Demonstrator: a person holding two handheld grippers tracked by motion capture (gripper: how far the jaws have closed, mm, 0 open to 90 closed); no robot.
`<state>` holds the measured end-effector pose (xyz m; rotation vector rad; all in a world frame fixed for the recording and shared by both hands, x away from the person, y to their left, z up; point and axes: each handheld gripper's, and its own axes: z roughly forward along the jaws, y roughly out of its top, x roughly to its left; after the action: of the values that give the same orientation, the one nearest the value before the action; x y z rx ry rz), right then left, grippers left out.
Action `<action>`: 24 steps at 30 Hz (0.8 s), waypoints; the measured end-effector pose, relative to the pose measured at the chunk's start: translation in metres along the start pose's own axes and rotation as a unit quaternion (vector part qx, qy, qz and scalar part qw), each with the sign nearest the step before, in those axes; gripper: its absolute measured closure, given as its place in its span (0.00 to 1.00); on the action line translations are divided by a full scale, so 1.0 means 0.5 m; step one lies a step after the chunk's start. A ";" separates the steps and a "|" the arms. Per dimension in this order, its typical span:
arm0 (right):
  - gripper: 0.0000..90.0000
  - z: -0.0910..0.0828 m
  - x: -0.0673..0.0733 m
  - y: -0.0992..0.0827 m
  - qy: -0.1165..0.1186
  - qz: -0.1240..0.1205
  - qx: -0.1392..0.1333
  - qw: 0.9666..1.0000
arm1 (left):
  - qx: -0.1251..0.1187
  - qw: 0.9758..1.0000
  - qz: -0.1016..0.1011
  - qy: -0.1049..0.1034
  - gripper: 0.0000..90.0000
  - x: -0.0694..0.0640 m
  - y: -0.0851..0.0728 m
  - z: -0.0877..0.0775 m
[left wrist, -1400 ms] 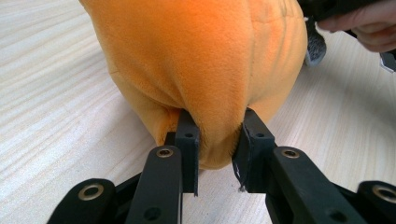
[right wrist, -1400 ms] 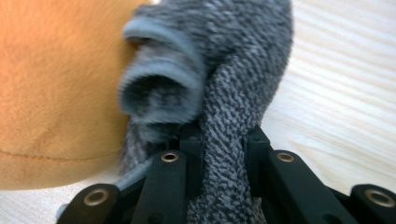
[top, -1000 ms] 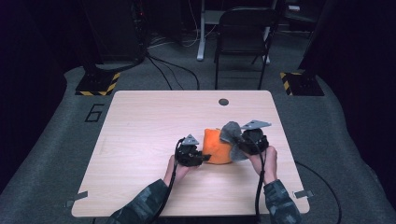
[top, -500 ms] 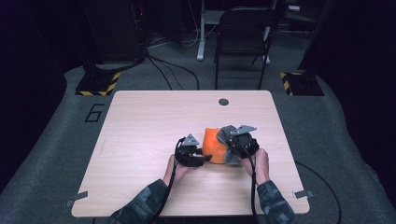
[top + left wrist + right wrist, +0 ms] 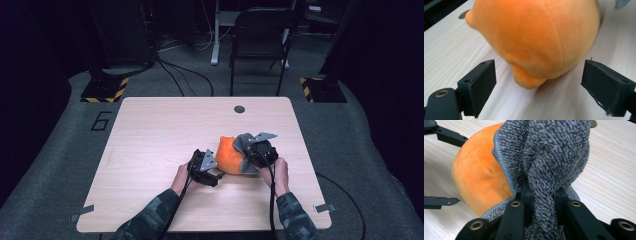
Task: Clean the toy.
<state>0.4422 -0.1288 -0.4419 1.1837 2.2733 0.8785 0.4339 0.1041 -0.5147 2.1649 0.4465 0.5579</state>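
Two grippers meet over a pale, wood-grained table with rounded corners, both working at one soft toy. That toy is a rounded plush shape in bright orange, with short velvety pile, a stitched seam curving across it and a small stubby nub at its lower end; it lies right of the table's middle, nearer the near edge than the far one. In the left gripper view the plush bulges large between the two black jaws, which stand wide apart on either side of it, neither pad touching the fabric; the pads are blocky, matt and foam-like, the right one a little frayed at its edge. So the left gripper is spread open, sitting just beside the toy's left side.

A grey cloth drapes against the toy's right side. Its weave is nubbly and speckled, dark and light grey mixed, like a microfibre towel, with a smooth lighter binding sewn along its curved hem. In the right gripper view a thick fold of this cloth runs down between the two jaws, which are drawn in tight on it, so the right gripper is clamped on the cloth. A grey three-cornered plate tops that gripper.

A small dark round disc sits near the table's far edge, well apart from the toy.
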 end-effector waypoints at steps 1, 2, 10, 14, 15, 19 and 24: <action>0.85 0.000 0.000 0.000 0.000 0.000 0.000 1.000 | 0.000 1.000 0.000 0.000 0.14 0.000 0.000 0.000; 0.85 0.000 -0.001 0.000 0.000 -0.003 0.000 1.000 | 0.000 1.000 0.008 -0.002 0.15 0.000 -0.002 0.006; 0.85 0.000 -0.004 -0.001 0.006 0.006 0.003 1.000 | -0.018 0.999 0.036 0.014 0.37 -0.014 -0.007 0.014; 0.85 0.000 -0.003 -0.001 0.008 0.009 0.000 1.000 | -0.023 0.999 0.039 0.008 0.61 -0.016 -0.012 0.016; 0.85 0.001 -0.003 -0.001 0.007 0.008 -0.003 1.000 | -0.023 0.999 0.041 0.009 0.66 -0.017 -0.013 0.016; 0.85 -0.003 -0.004 0.000 0.005 0.007 -0.015 1.000 | -0.019 0.999 0.033 0.014 0.76 -0.019 -0.010 0.018; 0.85 -0.050 -0.050 0.000 -0.015 0.045 -0.049 0.998 | -0.020 0.999 0.029 0.016 0.78 -0.021 -0.010 0.017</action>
<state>0.4401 -0.1579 -0.4220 1.2537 2.1426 0.9872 0.4288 0.0967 -0.5259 2.1385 0.3878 0.6278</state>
